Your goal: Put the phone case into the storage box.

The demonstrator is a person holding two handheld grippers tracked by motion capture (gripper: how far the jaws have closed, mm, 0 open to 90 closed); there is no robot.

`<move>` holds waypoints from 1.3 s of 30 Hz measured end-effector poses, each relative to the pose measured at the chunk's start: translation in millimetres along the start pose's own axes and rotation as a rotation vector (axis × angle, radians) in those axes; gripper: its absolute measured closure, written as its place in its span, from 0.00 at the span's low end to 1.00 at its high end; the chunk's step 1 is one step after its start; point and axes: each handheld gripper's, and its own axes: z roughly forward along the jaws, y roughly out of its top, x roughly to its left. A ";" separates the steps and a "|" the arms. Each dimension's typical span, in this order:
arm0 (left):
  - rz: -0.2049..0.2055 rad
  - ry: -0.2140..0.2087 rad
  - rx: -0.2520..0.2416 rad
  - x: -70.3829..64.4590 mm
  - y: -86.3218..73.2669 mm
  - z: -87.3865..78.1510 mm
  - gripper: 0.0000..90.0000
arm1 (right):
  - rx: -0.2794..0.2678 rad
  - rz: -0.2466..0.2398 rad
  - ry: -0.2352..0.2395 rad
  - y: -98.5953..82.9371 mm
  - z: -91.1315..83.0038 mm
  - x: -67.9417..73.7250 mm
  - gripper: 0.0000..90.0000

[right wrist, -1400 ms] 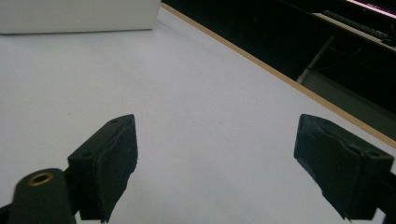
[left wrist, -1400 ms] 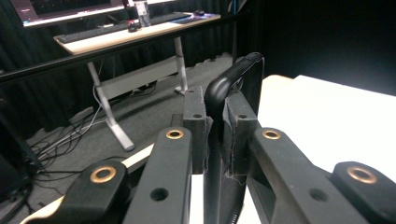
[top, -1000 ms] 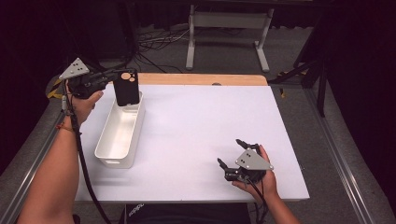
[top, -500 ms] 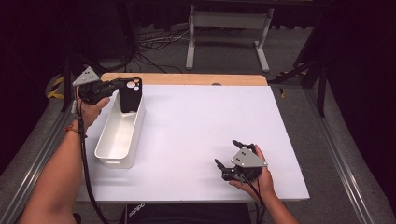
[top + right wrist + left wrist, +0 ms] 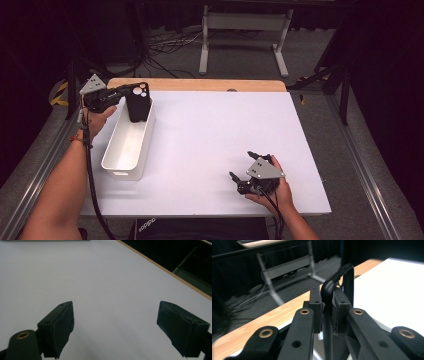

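While the left gripper point(image 5: 125, 93) clamps the black phone case point(image 5: 137, 102) over the white bin's point(image 5: 125, 150) far end | step: placing | next: lower, release | right gripper point(image 5: 248, 170) open, idle.

Left gripper point(image 5: 327, 307) jaws closed tight on the edge of a thin black case point(image 5: 342, 280), which sticks up between the pads point(image 5: 315, 307). Behind: wooden table edge point(image 5: 274, 315), white tabletop point(image 5: 392, 287) at right, metal stand legs point(image 5: 272, 275) on dark floor, blurred.
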 end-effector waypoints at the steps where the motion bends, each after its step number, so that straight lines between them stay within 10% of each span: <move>1: 0.006 0.007 0.012 1.7 0.7 0.1 0.88 | 0.002 -0.007 0.003 0.0 0.0 1.1 0.17; 39: -0.015 0.128 0.053 -4.1 -0.9 1.7 0.74 | -0.051 -0.039 -0.029 4.4 -7.6 -2.6 0.17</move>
